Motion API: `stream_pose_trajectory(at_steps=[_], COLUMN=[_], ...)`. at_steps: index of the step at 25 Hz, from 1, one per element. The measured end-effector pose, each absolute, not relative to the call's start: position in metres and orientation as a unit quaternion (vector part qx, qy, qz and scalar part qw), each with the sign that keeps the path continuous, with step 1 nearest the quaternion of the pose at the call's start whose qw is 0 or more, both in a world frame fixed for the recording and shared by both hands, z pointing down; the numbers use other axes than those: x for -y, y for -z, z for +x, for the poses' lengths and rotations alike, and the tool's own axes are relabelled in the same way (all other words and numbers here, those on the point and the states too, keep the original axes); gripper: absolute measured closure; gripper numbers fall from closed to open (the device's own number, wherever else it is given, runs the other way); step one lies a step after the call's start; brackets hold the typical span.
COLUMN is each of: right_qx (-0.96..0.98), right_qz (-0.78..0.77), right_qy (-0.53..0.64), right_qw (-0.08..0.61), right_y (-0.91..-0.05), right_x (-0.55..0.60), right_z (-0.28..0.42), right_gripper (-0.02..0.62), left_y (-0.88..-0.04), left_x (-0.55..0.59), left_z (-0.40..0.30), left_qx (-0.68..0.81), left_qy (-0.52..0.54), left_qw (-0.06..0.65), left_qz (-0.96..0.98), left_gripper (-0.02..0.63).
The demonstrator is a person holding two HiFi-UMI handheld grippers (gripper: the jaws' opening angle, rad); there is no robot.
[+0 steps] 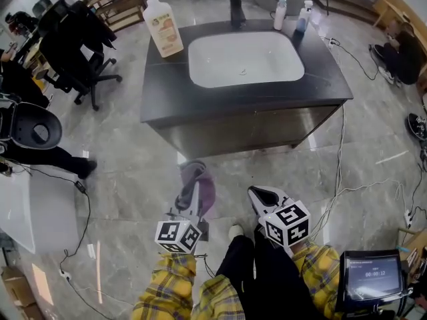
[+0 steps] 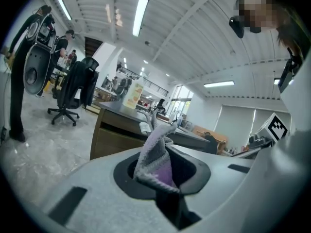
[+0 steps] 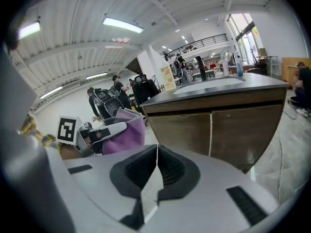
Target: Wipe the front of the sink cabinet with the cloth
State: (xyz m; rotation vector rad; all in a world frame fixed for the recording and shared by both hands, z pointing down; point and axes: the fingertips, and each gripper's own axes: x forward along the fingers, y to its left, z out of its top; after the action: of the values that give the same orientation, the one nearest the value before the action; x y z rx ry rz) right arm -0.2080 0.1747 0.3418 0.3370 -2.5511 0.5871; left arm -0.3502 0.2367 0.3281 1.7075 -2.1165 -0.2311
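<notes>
The left tongs (image 1: 192, 187) sit closest, pinching a purple-grey cloth (image 1: 207, 192) that sticks up between them. The right tongs (image 1: 257, 193), at their 3 o'clock, are pressed together on nothing. Both are apart from the cabinet front (image 1: 247, 129) at 12 o'clock. The wipe would likely go best with the cloth pressed flat and drawn across in overlapping passes, top down.

Count:
- one cloth
- one cabinet
- one sink (image 1: 243, 59)
- one tap (image 1: 236, 9)
- three bottles on the worktop (image 1: 167, 89): a pump bottle (image 1: 162, 25) at the sink's 10 o'clock, two small bottles (image 1: 281, 11) at 1 o'clock
</notes>
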Motion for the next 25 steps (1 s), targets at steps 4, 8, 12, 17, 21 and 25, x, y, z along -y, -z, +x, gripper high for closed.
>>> stream_pose_trajectory(at_steps=[4,8,12,17,21,25], right_qx=[0.935,0.935,0.936,0.935,0.934,0.933], right_qz=[0.118,0.11,0.096,0.084,0.075,0.069], right_qy=[-0.218,-0.218,-0.213,-0.217,-0.219,-0.218], right_qw=[0.255,0.256,0.262,0.269,0.273,0.276], right_y=[-0.358,-0.37,-0.384,-0.401,-0.413,-0.424], right_x=[-0.168,-0.164,-0.162,-0.156,-0.148,-0.137], right_z=[-0.217,-0.232,-0.249,-0.266,-0.278,-0.292], right_gripper=[0.589,0.589,0.589,0.589,0.589,0.589], left_y=[-0.345,-0.356,-0.369,-0.391,-0.406,-0.415], left_x=[-0.237,-0.239,-0.235,-0.231,-0.223,-0.213], left_z=[-0.359,-0.37,-0.386,-0.412,-0.432,-0.454], left_qx=[0.764,0.769,0.777,0.797,0.807,0.816], left_qy=[0.07,0.068,0.05,0.031,0.03,0.029], left_qw=[0.212,0.215,0.206,0.2,0.203,0.2], left_qz=[0.605,0.599,0.593,0.57,0.554,0.542], left_gripper=[0.555,0.555,0.555,0.555,0.555,0.555])
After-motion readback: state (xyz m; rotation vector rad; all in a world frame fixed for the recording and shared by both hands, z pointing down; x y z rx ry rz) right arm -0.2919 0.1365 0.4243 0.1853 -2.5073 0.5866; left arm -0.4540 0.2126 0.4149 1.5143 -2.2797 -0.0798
